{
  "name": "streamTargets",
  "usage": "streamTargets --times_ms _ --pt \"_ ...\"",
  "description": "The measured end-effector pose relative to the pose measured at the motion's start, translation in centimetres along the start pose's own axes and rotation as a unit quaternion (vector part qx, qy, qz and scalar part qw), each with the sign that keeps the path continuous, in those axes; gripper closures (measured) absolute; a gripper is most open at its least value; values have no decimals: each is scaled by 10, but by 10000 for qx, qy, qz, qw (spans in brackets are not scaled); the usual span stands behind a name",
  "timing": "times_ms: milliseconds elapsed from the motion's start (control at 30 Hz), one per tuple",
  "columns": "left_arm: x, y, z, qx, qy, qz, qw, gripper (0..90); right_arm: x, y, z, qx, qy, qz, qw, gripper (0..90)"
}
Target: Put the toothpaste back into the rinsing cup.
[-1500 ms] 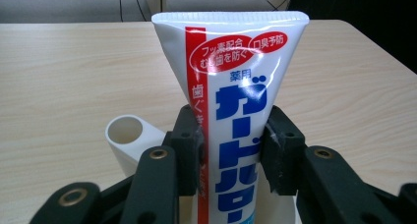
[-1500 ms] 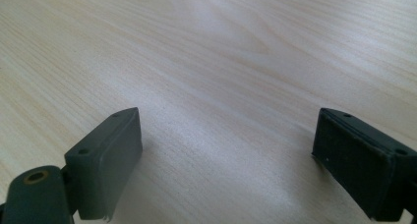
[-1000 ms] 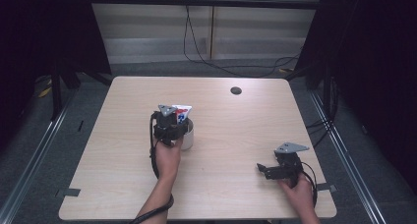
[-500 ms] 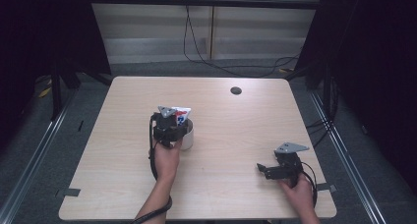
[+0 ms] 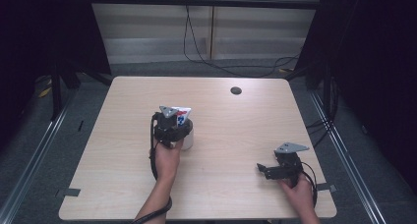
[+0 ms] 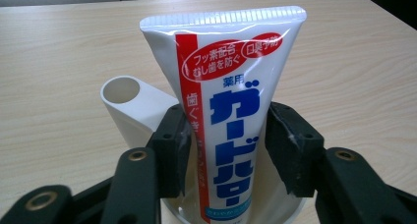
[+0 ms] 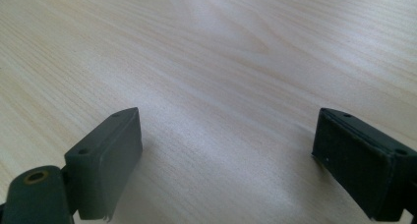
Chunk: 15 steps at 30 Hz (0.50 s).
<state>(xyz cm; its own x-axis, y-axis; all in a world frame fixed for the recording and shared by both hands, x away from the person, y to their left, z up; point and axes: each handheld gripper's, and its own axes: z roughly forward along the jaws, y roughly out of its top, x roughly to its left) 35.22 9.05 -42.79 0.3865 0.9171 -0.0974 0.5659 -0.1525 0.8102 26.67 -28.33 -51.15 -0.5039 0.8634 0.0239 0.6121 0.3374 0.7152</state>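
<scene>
Partly hidden, toothpaste tube (image 6: 231,130) foot, white cup (image 6: 135,103) rim

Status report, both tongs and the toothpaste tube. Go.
Left tongs shut on toothpaste tube, tube upright in white cup. Right tongs open over bare table. Nothing in the way.

The toothpaste tube's (image 6: 231,130) lower end sits hidden inside the cup (image 6: 129,103).

Glossy plastic toothpaste tube (image 6: 231,121), matt white cup (image 6: 133,106), perhaps plastic, pale smooth wood-grain table (image 7: 206,52)
</scene>
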Motion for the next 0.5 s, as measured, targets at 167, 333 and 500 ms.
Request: streamTargets --times_ms 167,333,500 --pt "2 2 -2 -6 -17 -43 10000 482 0 0 0 1 0 8 10000 107" --pt "4 4 -3 -10 -20 -100 9999 467 0 0 0 -2 -1 0 10000 107" --pt "6 6 -5 -13 -54 -116 9999 448 0 0 0 0 0 1 10000 107"
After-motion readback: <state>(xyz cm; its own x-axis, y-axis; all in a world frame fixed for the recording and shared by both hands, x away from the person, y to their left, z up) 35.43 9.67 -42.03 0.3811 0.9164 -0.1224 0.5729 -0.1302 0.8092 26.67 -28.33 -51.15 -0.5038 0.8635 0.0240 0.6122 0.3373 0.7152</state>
